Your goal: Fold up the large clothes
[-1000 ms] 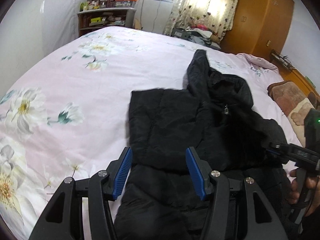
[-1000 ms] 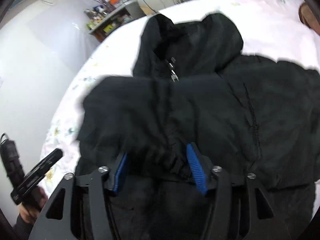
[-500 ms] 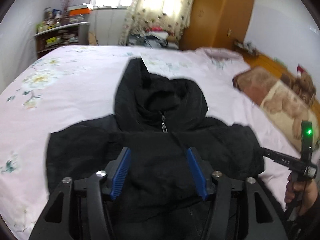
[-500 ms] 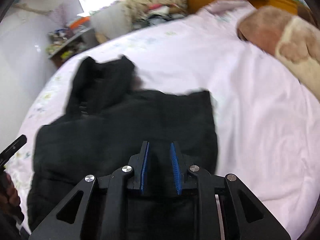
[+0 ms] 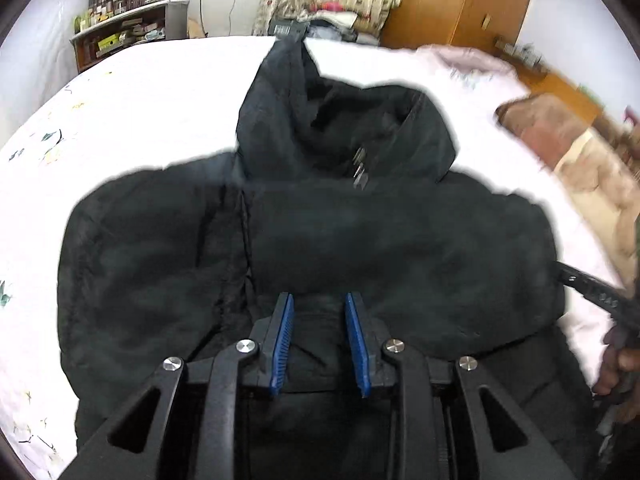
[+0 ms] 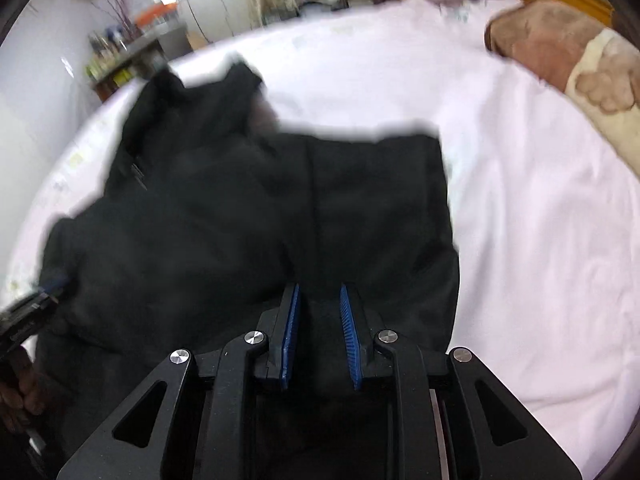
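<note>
Bedroom setting: a black hooded jacket (image 5: 320, 232) lies on the pale floral bed (image 5: 152, 100), hood pointing away toward the far shelf (image 5: 120, 32), long axis running away from both cameras. Left gripper (image 5: 318, 336) has just been closing; its fingers straddle a raised fold near the jacket's middle, but whether the pads press cannot be told. Right gripper (image 6: 318, 330), narrowed likewise, straddles cloth near the jacket's right edge; grip likewise cannot be told. Both grippers sit at the jacket's near end.

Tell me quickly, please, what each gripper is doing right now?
Left gripper: jaws just closing, pinching a fold of the black jacket.
Right gripper: closed on jacket fabric.
</note>
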`<state>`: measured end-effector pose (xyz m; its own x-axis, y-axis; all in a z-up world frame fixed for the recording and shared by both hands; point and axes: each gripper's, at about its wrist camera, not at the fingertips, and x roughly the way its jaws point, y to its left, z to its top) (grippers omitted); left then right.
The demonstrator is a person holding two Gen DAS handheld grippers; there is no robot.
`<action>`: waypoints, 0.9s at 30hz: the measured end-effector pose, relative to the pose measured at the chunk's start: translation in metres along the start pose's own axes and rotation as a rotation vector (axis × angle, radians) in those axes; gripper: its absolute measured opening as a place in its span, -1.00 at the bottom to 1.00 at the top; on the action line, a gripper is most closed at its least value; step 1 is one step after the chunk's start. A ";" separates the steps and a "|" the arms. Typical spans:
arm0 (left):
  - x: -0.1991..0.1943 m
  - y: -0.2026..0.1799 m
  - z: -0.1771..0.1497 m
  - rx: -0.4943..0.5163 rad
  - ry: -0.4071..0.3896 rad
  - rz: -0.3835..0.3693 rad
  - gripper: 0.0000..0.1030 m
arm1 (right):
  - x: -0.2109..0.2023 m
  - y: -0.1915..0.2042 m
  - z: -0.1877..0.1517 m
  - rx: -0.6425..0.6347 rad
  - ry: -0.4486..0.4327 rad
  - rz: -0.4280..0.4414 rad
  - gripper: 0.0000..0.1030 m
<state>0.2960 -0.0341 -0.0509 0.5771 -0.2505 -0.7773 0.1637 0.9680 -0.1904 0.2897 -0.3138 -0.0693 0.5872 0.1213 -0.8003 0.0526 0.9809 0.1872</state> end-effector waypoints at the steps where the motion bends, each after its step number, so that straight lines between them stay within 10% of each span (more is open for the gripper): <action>1: -0.007 -0.002 0.006 0.005 -0.029 -0.009 -0.42 | -0.010 0.000 0.007 0.002 -0.038 0.002 -0.58; 6: 0.011 -0.014 0.042 0.042 -0.078 0.039 -0.42 | 0.002 0.020 0.044 -0.040 -0.067 -0.009 -0.58; 15: 0.066 -0.006 0.013 0.095 -0.025 0.084 -0.40 | 0.070 0.022 0.030 -0.062 0.056 -0.038 -0.59; 27: -0.013 -0.006 -0.007 0.109 -0.078 0.006 -0.41 | -0.024 0.041 0.008 -0.080 -0.052 0.052 -0.58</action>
<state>0.2821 -0.0364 -0.0439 0.6380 -0.2491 -0.7287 0.2432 0.9630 -0.1163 0.2843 -0.2772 -0.0383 0.6291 0.1667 -0.7593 -0.0431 0.9827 0.1801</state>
